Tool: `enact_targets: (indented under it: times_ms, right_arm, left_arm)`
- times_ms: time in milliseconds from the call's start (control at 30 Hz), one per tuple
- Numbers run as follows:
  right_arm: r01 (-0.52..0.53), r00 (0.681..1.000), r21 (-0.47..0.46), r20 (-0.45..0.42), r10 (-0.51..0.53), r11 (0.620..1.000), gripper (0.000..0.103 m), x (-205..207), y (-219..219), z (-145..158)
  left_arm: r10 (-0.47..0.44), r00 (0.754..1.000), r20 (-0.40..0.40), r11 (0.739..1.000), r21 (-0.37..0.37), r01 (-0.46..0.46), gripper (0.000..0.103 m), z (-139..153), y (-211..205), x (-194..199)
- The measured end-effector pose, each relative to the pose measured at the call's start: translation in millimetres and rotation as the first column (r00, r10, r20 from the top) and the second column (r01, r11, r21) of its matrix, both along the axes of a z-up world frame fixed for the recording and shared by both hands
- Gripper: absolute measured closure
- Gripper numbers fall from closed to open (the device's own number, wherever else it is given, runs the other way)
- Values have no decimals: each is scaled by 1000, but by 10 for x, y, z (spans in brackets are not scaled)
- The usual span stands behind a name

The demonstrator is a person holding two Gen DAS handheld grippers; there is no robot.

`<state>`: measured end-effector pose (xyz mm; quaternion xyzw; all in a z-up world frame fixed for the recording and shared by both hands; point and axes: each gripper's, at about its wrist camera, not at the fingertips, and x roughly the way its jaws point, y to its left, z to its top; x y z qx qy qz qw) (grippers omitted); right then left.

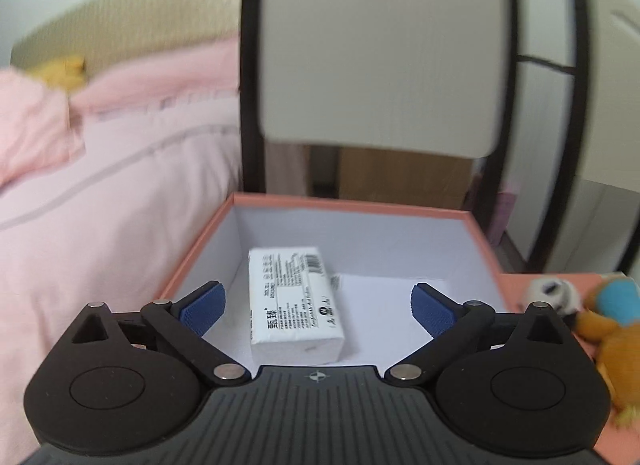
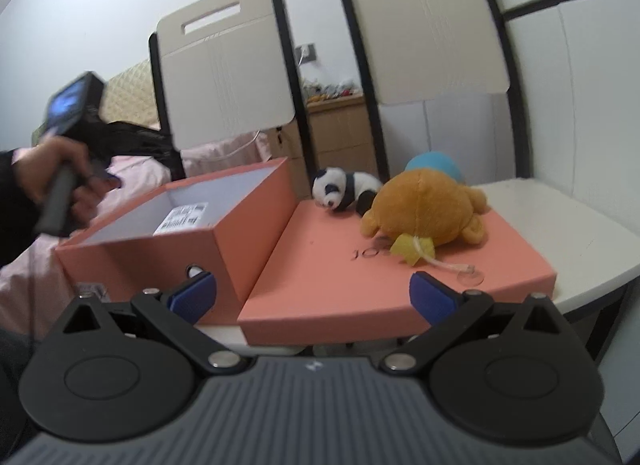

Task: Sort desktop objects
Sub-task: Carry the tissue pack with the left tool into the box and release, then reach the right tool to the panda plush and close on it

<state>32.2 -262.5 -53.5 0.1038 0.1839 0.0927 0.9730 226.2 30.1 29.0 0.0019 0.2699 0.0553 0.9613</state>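
Observation:
An open salmon-pink box (image 1: 404,211) (image 2: 256,221) holds a white tissue pack (image 1: 294,305) (image 2: 182,217) on its white floor. My left gripper (image 1: 318,307) hovers above the box's near side, open, with the pack lying below and apart from its blue pads (image 1: 202,307). In the right wrist view a hand holds that left gripper (image 2: 72,113) up at the left of the box. My right gripper (image 2: 312,297) stands open and empty before the pink lid (image 2: 320,277). On the lid lie a small panda plush (image 2: 346,189) (image 1: 554,293) and an orange plush toy (image 2: 424,211) (image 1: 612,329).
The box and lid sit on a white table (image 2: 568,233). Two chairs with beige backs (image 2: 228,65) (image 2: 432,29) stand behind it. A bed with pink bedding (image 1: 100,185) lies to the left. A wooden cabinet (image 2: 340,133) is between the chairs.

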Motion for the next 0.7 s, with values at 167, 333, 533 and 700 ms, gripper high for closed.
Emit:
enact_targets:
  times_ms: [167,333,533,700]
  right_arm:
    - [23,998,-12,59,-22,1000,0,-33,34,50]
    - [23,995,-8,97,-23,1000,0,-76,27,60]
    - [61,989,-52,138,-53,997,0,-8,82,123]
    - [49,992,-93,117,-38,994,0,185,114,304]
  left_arm:
    - [-46,990,133,999,6,46,0,1,-180,-596]
    - [-95,967,235,995,-12,101,0,-52,-320,-1052]
    - [-169,932,320,984,6,177,0,-76,-426,-1316]
    - [-192,923,334,980,17,198,0,-129,-412,-1393]
